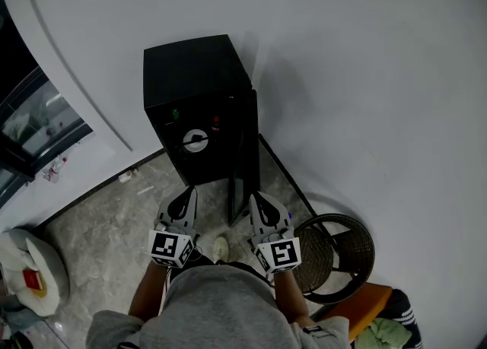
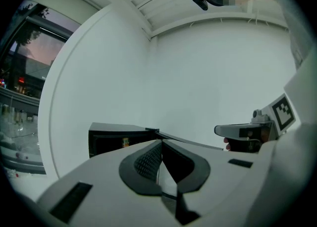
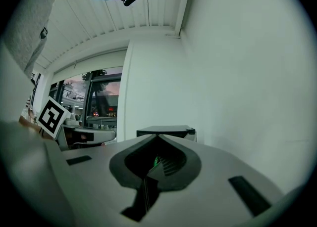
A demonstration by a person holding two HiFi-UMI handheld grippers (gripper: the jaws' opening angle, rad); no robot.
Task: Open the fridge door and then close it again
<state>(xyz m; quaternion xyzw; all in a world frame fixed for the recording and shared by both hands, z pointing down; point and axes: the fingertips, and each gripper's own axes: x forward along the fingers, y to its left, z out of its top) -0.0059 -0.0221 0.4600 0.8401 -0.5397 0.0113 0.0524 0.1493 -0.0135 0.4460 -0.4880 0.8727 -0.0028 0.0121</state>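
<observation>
- Head view: left gripper (image 1: 191, 192) and right gripper (image 1: 256, 198) have their jaws together, empty, near the mini fridge (image 1: 194, 74).
- The fridge door (image 1: 243, 161) stands open; inside too dark to tell.

- We are looking at a small black fridge (image 1: 194, 70), standing upright on the marble floor (image 1: 106, 226) against the white wall (image 1: 365, 74).
- We are seeing its door (image 1: 245, 153) standing open, swung out on the right side, edge-on to us.
- We are seeing its exposed front showing a round white part (image 1: 195, 140), with a green spot (image 1: 176, 114) and a red spot (image 1: 216, 121) above.
</observation>
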